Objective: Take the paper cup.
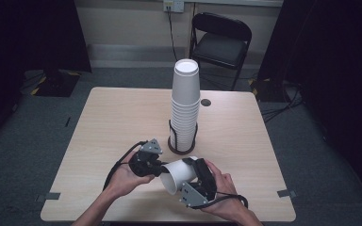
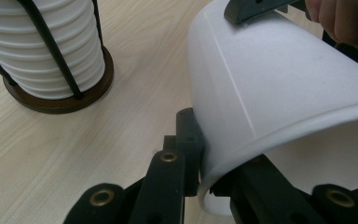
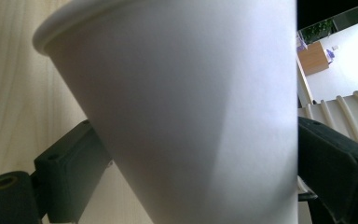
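the paper cup (image 1: 179,174) lies tipped above the table's (image 1: 99,127) near edge, the right gripper (image 1: 199,175) clamped across its body and the left gripper (image 1: 156,166) pinching its rim, seemingly mid-handover, so next comes releasing one side before adding it to the stack (image 1: 185,106).

The right hand-held gripper (image 3: 196,154) clasps a white paper cup (image 3: 182,107) above the table (image 3: 9,93).

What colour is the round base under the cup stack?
Dark brown round base, clearest in the left gripper view.
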Demonstrator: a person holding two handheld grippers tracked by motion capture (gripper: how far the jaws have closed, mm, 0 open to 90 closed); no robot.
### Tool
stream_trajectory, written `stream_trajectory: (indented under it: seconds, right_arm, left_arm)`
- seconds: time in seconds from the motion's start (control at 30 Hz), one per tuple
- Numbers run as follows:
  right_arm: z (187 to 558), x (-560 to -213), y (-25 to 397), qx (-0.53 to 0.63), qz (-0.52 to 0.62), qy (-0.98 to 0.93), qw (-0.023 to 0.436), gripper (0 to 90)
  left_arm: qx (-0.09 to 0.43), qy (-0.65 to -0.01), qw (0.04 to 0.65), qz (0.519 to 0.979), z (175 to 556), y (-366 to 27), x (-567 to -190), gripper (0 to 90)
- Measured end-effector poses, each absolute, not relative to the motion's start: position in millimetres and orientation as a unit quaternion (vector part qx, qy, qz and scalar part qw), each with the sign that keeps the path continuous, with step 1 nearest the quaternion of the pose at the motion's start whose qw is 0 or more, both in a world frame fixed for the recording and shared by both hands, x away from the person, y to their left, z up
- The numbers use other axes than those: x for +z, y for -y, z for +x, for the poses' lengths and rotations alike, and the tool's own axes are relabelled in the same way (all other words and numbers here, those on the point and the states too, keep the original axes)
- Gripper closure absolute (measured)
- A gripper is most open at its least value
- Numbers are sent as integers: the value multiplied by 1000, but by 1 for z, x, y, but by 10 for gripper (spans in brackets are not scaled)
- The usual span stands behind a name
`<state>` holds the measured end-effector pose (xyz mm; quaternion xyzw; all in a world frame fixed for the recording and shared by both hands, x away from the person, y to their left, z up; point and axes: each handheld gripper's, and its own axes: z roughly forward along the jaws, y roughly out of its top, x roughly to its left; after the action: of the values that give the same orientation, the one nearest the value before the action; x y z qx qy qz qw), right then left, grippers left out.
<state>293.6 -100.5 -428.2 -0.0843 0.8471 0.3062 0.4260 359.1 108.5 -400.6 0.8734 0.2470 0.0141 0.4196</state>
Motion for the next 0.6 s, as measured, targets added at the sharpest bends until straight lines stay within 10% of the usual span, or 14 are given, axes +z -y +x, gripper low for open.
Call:
stream_trajectory:
  seconds: [0.6]
  right_arm:
    - [292, -430, 82, 333, -85, -850, 400, 91]
  left_arm:
    - [0, -247, 435, 866, 354, -98, -399, 871]
